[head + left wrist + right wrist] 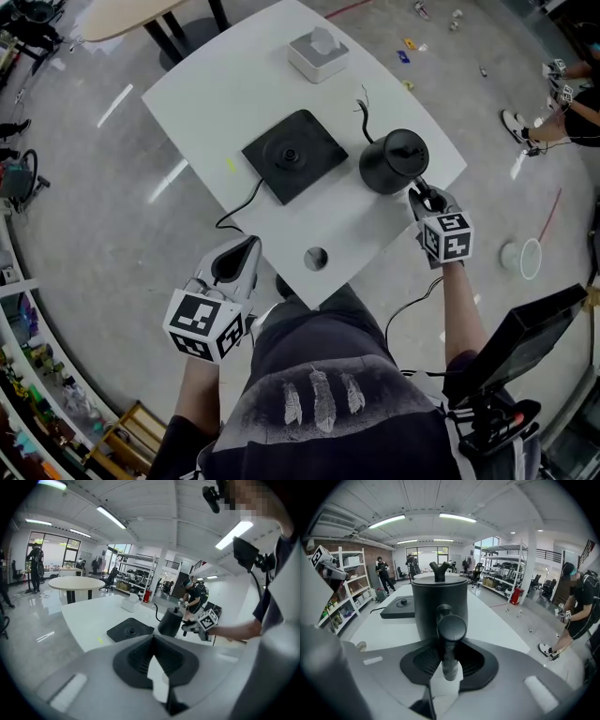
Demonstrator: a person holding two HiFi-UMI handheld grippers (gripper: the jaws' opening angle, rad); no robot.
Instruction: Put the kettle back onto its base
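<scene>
A black kettle (394, 161) stands on the white table (216, 103), to the right of its flat black base (295, 155) and apart from it. My right gripper (424, 195) is at the kettle's near side, shut on its handle (451, 630). In the right gripper view the kettle (439, 597) fills the middle, the handle runs back between the jaws of the right gripper (449, 644), and the base (399, 607) lies beyond to the left. My left gripper (251, 246) hovers at the table's near left edge, shut and holding nothing. It sees the base (130, 631) and kettle (170, 622) ahead.
A white box (318, 54) sits at the table's far end. The base's cable (239, 211) runs off the near left edge, and a round hole (316, 258) is near the front corner. A wooden round table (122, 14) and a person (562, 112) stand beyond.
</scene>
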